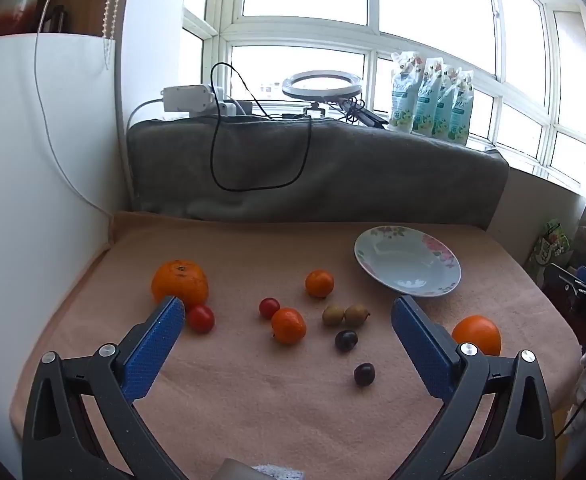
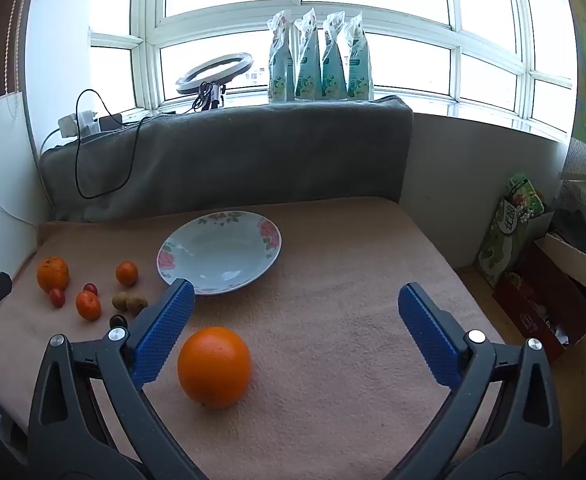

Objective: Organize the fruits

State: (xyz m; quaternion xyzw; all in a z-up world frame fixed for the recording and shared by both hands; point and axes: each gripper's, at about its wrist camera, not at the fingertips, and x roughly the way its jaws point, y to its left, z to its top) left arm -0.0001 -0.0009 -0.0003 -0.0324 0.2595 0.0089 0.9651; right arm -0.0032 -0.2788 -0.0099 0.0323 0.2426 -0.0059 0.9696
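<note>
Both claws wide open, nothing in either. My left claw (image 1: 287, 310) hovers over the scattered fruit on the pink towel-covered surface (image 1: 253, 400): big tangerine (image 1: 179, 282), cherry tomatoes (image 1: 201, 318), small tangerines (image 1: 288, 325), dark grapes (image 1: 364, 373). My right claw (image 2: 296, 300) frames the large orange (image 2: 214, 367), lying apart from the rest, near its left pad. The floral plate (image 2: 267, 236) sits empty just beyond, so I judge that's where the fruit goes, orange first.
</note>
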